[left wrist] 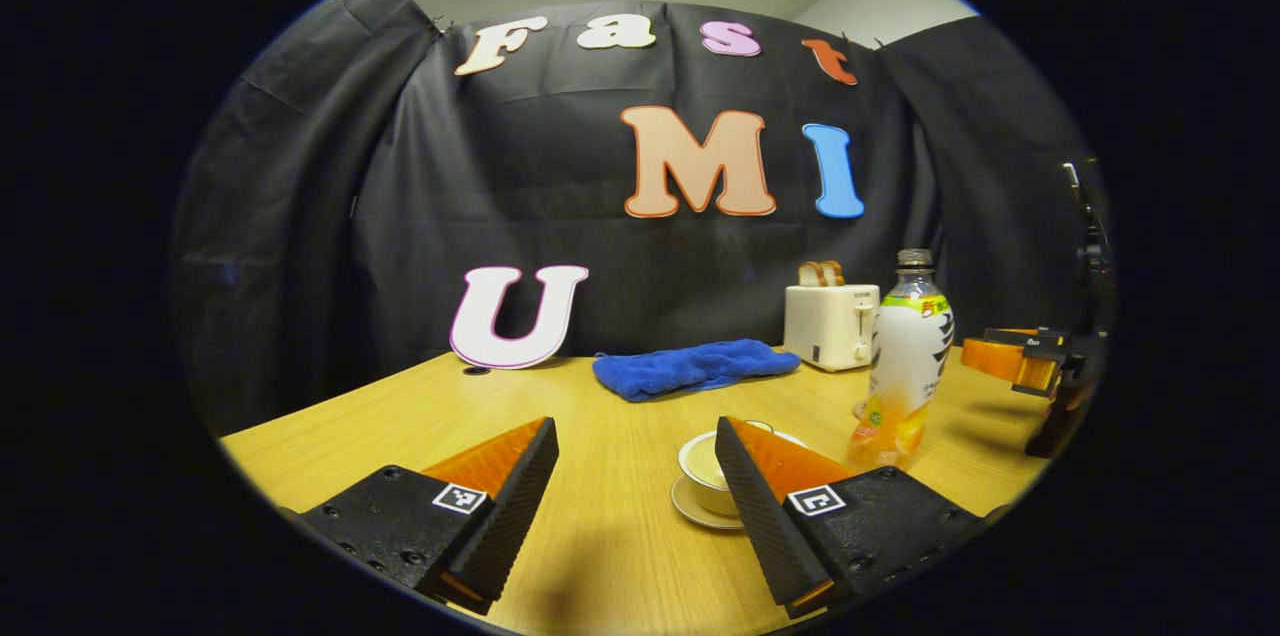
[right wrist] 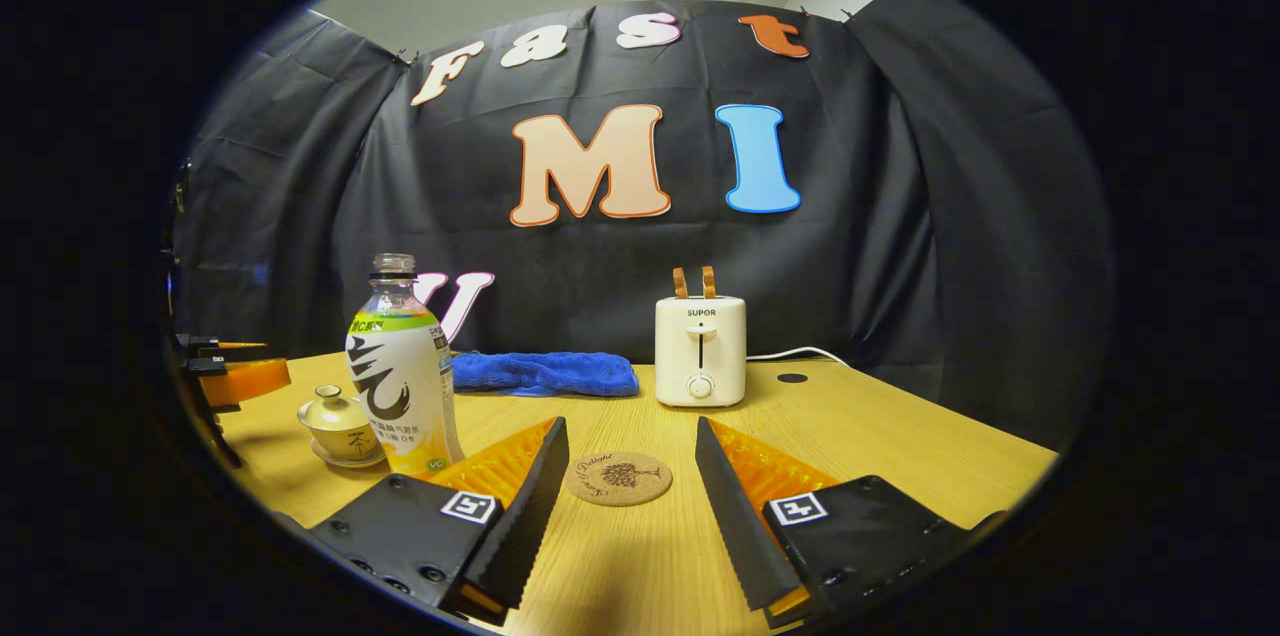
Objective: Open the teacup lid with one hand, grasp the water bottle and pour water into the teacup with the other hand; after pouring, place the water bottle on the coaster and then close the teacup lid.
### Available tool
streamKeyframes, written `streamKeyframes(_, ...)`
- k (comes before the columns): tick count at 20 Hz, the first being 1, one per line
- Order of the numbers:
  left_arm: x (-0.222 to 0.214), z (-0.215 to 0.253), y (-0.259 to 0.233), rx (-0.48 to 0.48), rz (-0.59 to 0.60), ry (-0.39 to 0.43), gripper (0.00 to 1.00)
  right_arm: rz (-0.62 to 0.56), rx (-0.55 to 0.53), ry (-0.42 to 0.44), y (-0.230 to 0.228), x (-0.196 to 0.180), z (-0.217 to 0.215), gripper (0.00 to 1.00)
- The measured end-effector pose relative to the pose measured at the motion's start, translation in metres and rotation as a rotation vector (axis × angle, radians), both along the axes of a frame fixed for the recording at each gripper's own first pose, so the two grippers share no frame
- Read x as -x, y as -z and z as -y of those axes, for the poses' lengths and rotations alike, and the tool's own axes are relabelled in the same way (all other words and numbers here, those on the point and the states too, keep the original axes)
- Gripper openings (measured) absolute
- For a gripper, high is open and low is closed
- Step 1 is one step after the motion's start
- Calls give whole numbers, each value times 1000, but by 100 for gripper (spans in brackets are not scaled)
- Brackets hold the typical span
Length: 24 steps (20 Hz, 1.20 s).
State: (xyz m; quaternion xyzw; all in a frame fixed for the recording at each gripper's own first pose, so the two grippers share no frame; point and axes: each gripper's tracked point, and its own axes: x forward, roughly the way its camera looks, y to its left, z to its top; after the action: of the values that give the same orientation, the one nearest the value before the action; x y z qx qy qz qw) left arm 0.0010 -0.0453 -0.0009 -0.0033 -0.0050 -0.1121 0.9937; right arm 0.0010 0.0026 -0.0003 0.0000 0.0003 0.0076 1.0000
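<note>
In the right gripper view the cream teacup (right wrist: 338,428) stands on its saucer with the lid on, at the left of the wooden table (right wrist: 880,436). Just right of it stands the upright water bottle (right wrist: 400,371), capless. A round cork coaster (right wrist: 618,478) lies on the table just beyond the fingertips of my open right gripper (right wrist: 630,426). My left gripper (left wrist: 635,431) is open over bare table. The teacup (left wrist: 703,468) sits partly behind its right finger, and the bottle (left wrist: 905,356) stands farther right. The right gripper (left wrist: 1020,361) shows at the far right edge.
A white toaster (right wrist: 700,351) holding two bread slices stands at the back, its cord running right. A folded blue cloth (right wrist: 545,373) lies along the back by the wall. In the left gripper view the toaster (left wrist: 830,324) sits just behind the bottle, and the cloth (left wrist: 695,368) lies to its left.
</note>
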Motion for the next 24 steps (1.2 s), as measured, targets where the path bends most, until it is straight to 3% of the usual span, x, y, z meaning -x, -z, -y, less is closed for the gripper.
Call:
streamKeyframes(2,-1,5,-1,0,0,29,93,0,0,0,0,0,0,87)
streamKeyframes(10,-2,34,0,1,1,150,93,0,0,0,0,0,0,87)
streamKeyframes(13,-5,46,1,2,1,203,93,0,0,0,0,1,0,83)
streamKeyframes(16,-8,61,1,3,1,260,93,0,0,0,0,1,-1,87)
streamKeyframes(17,-10,62,2,2,-3,265,93,0,0,0,-1,1,0,87)
streamKeyframes(18,-12,64,3,3,-4,269,93,0,0,0,0,0,0,78)
streamKeyframes(24,-21,72,8,-11,-33,284,90,0,0,0,0,0,0,87)
